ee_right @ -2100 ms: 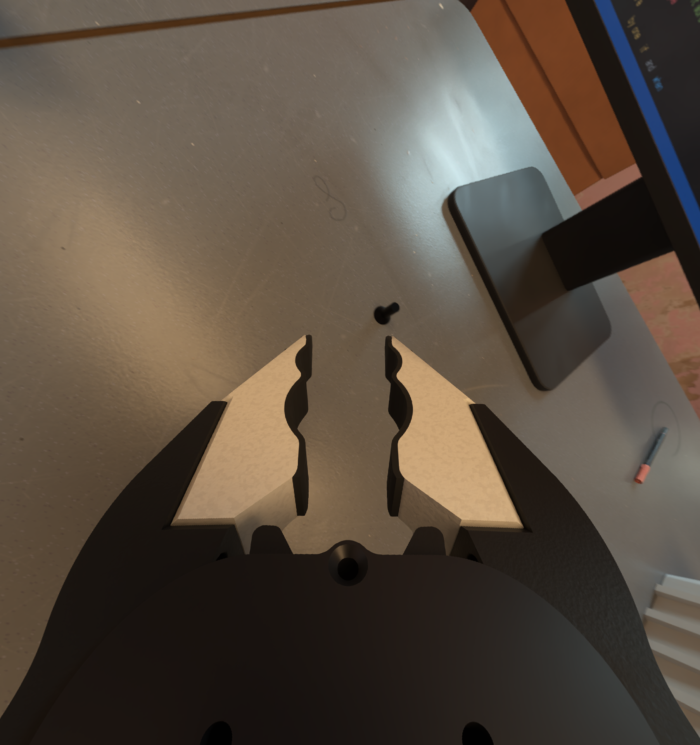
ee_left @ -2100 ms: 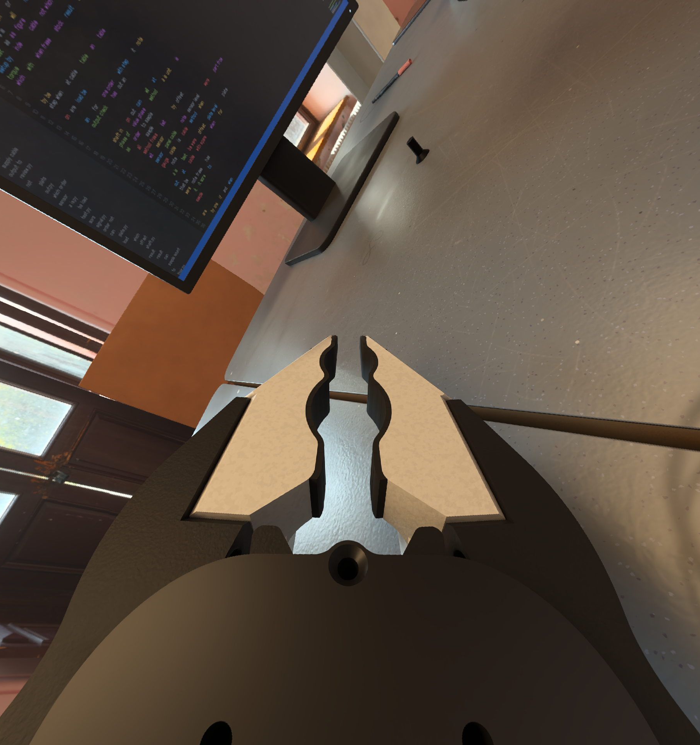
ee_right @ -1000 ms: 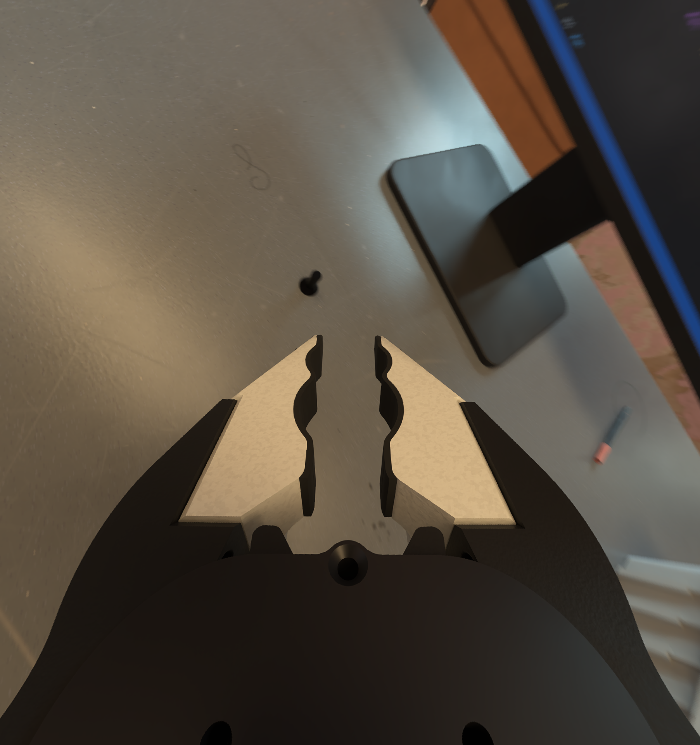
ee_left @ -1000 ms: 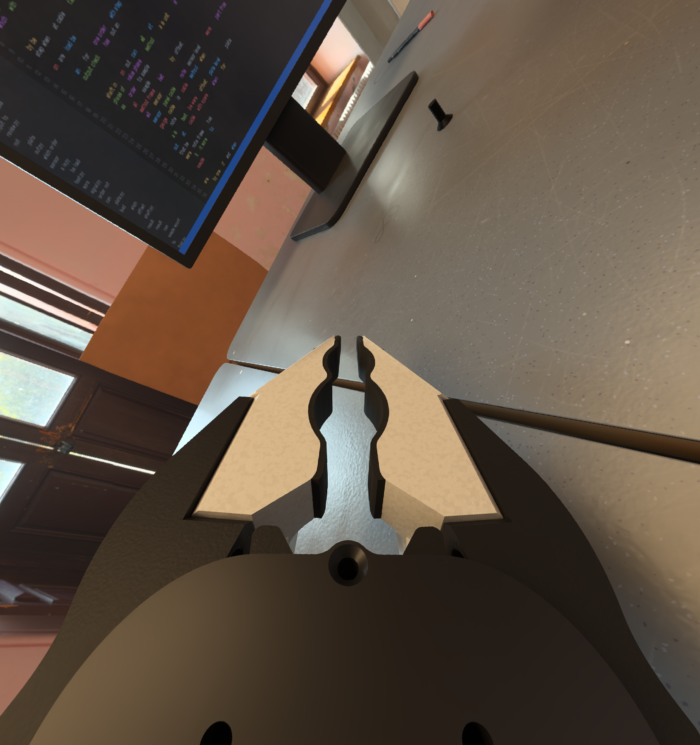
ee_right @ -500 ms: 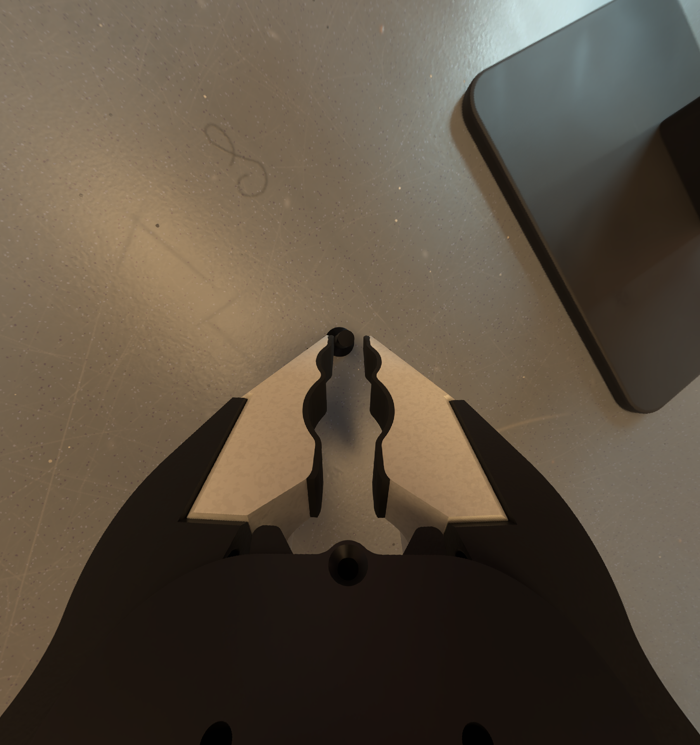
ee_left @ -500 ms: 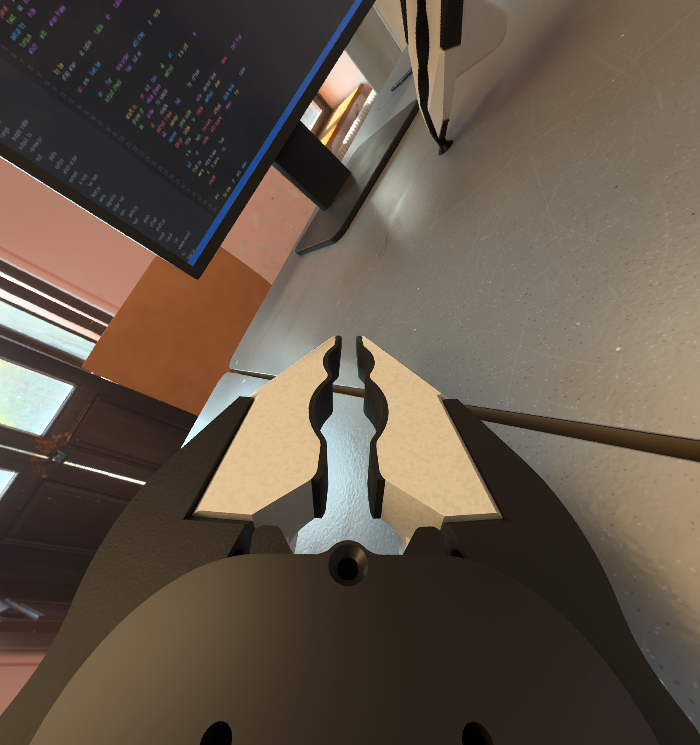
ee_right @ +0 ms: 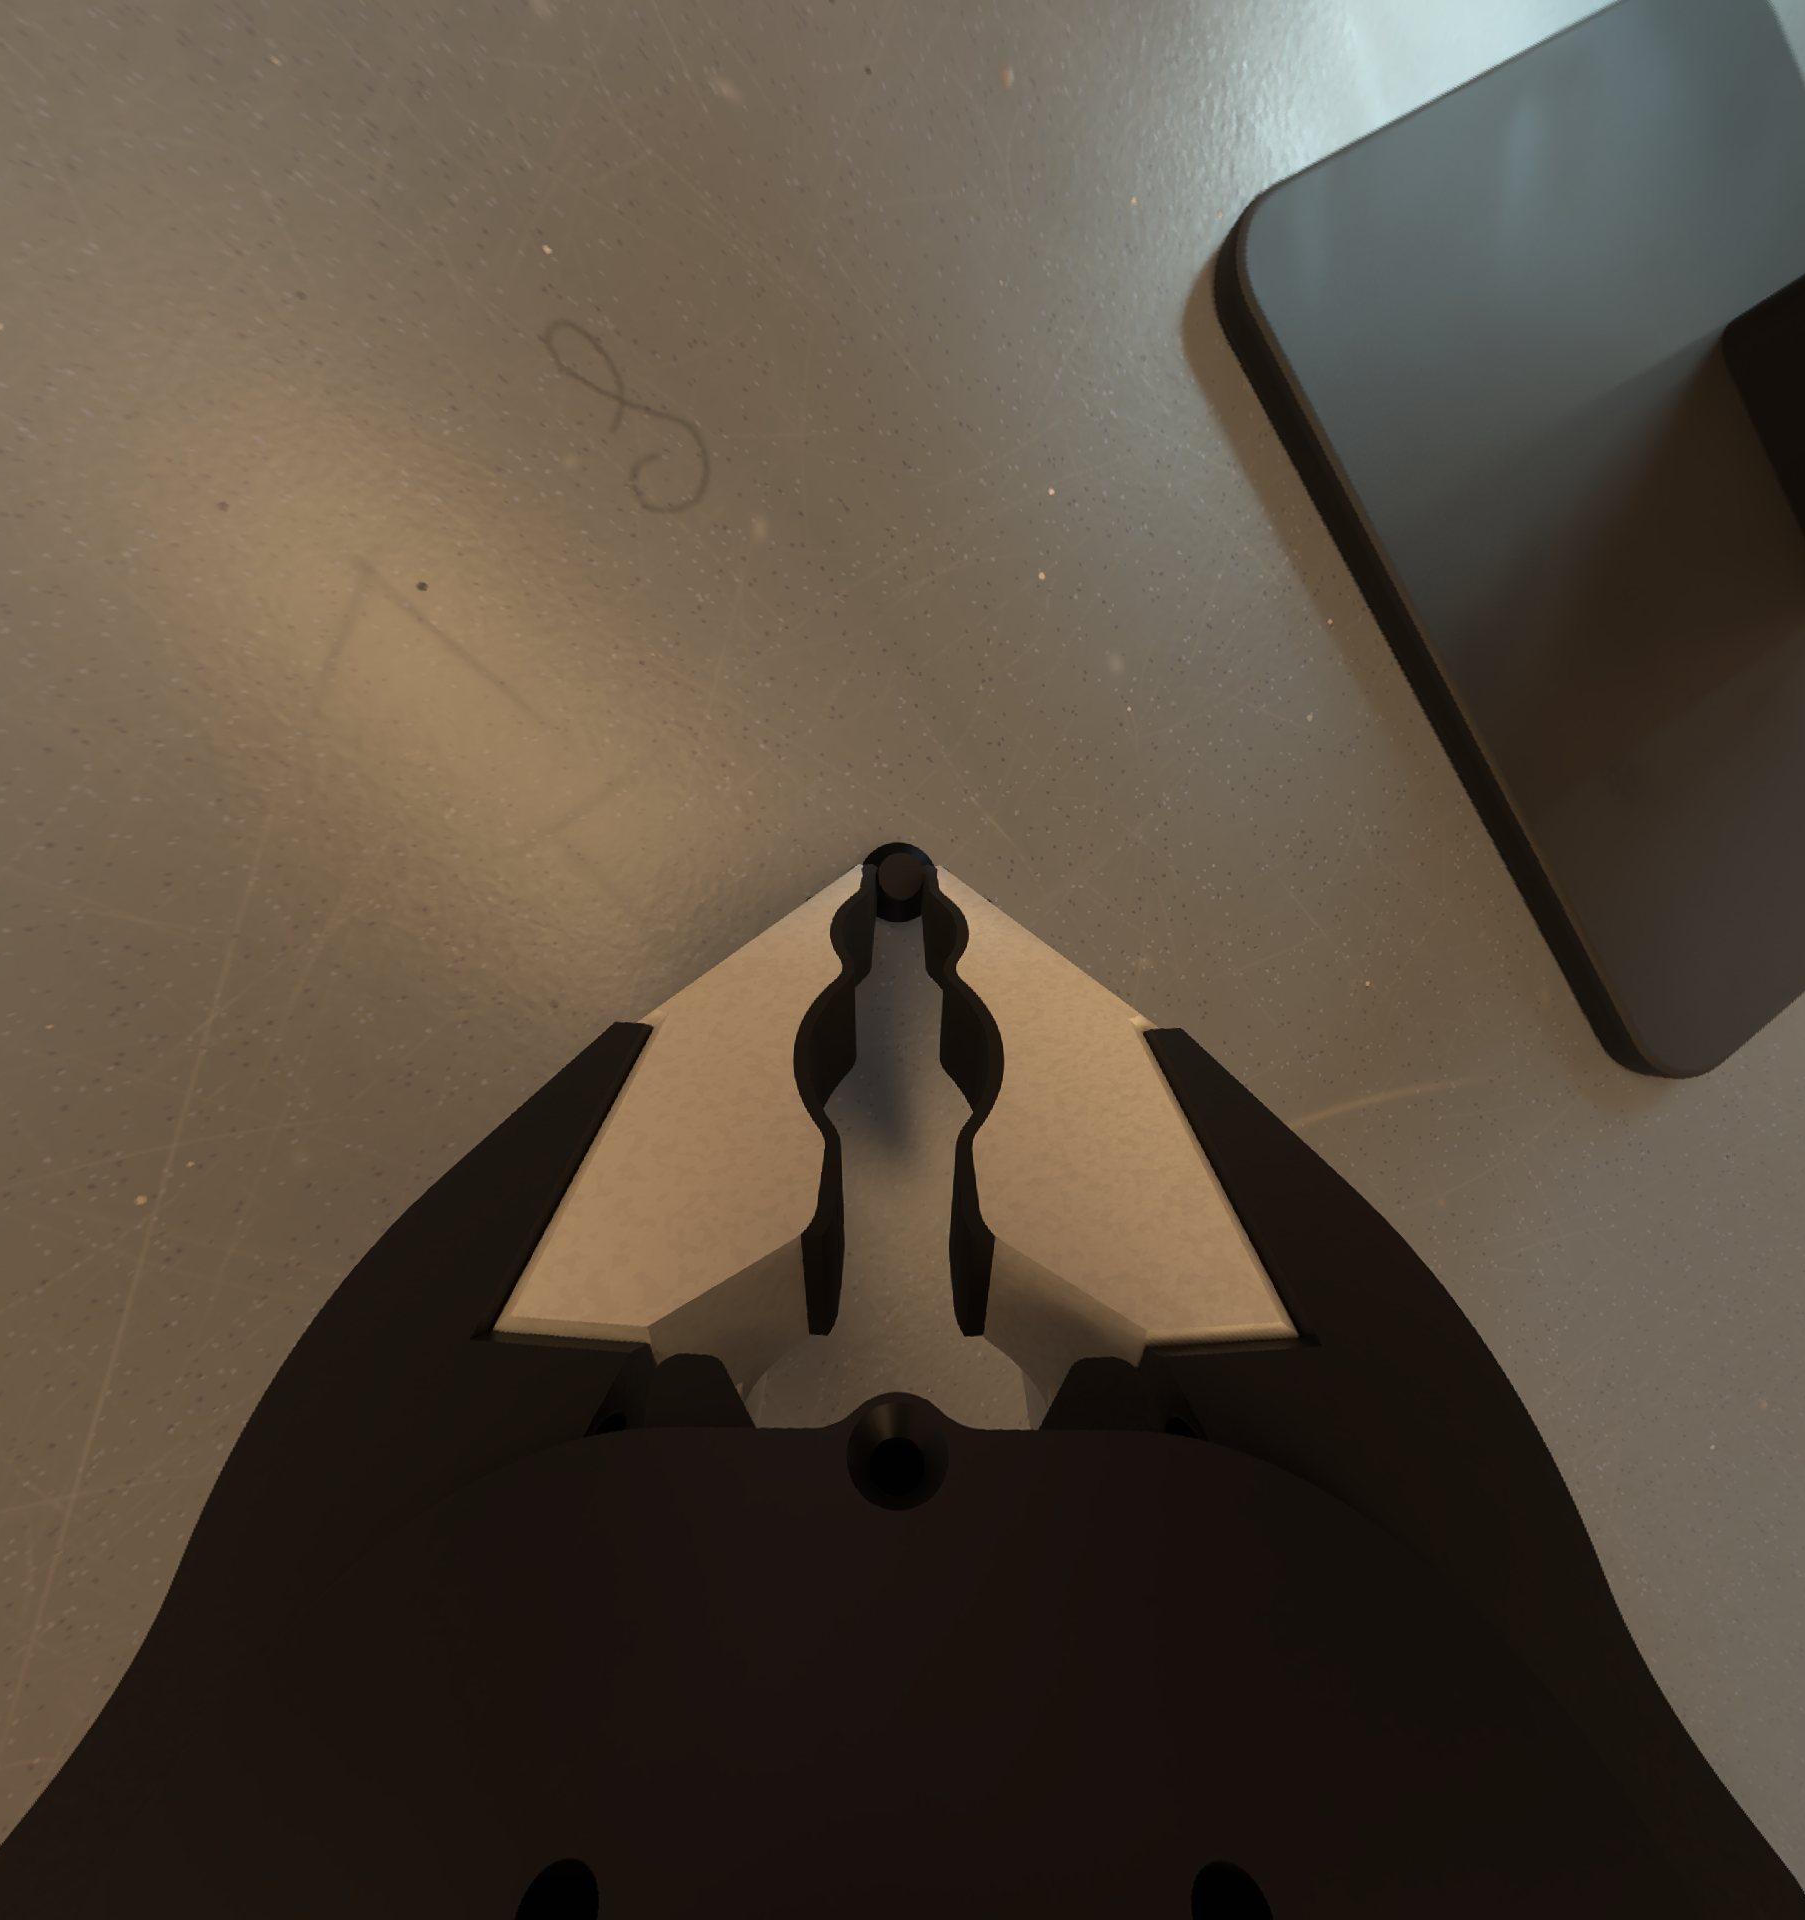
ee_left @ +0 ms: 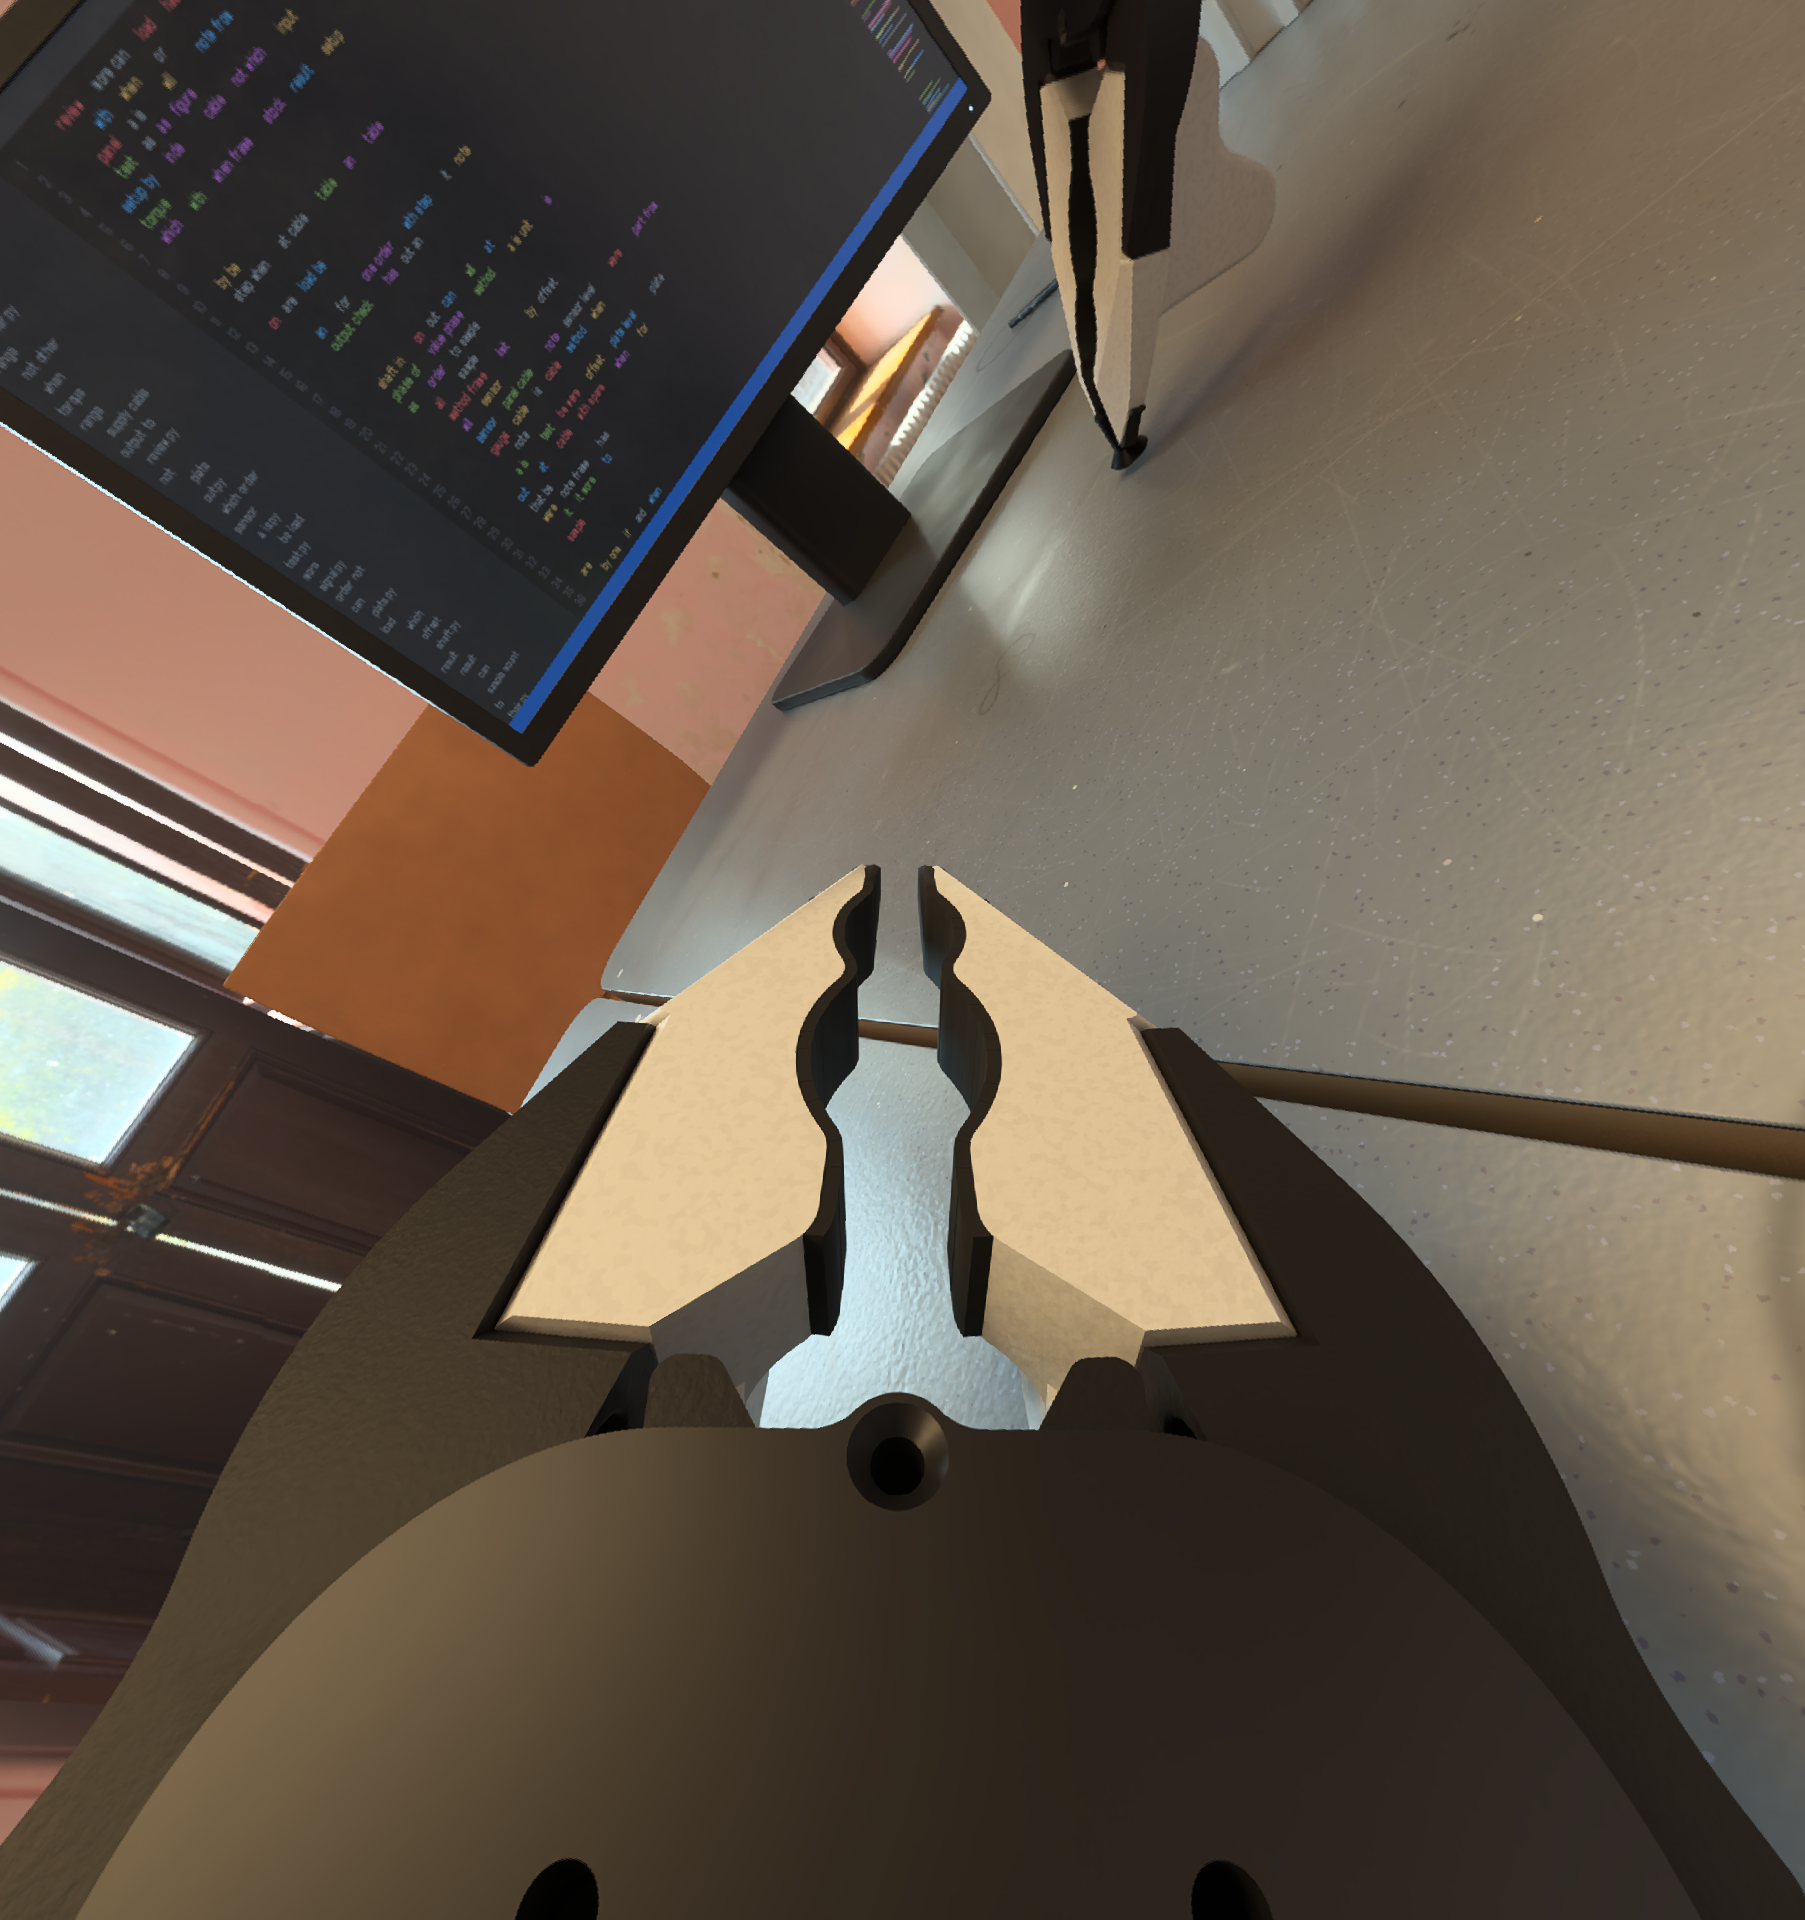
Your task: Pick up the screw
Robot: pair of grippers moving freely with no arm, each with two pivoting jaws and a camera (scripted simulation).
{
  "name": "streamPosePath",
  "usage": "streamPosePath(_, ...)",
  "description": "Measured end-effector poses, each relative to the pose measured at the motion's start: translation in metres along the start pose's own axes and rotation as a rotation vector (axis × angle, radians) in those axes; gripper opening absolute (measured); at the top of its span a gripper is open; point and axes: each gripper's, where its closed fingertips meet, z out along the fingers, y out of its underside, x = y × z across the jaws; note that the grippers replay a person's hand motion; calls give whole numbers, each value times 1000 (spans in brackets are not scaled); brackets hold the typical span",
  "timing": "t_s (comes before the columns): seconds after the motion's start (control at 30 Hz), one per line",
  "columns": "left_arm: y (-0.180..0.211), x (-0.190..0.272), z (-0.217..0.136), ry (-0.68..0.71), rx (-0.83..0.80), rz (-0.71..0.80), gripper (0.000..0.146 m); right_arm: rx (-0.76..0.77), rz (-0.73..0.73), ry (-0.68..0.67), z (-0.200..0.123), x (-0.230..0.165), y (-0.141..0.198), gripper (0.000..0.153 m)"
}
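The screw is small and black and stands head-down on the grey table. My right gripper points straight down and is shut on the screw's shank at the very fingertips. In the left wrist view the right gripper shows far off at the top, with the screw at its tip against the table. I cannot tell whether the screw is off the surface. My left gripper is empty, its tips almost touching, and it hovers low over a seam in the table.
A monitor stands at the table's edge on a dark flat base, just right of the screw; the base also shows in the left wrist view. A brown seam crosses the table. A thin scribble mark lies beyond the screw.
My right gripper came down over the screw, narrowed and closed its tips on the shank. My left gripper stayed nearly in place, its view shifting only slightly.
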Motion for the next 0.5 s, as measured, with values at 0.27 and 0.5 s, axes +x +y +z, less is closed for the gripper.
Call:
streamPosePath(0.27, 0, 1, 0, 3, -2, 3, 7, 95, -21, -35, -35, -23, -8, 8)
streamPosePath(0.5, 0, 3, 2, 7, -11, 11, 7, 131, -46, -231, -64, -107, 2, 8)
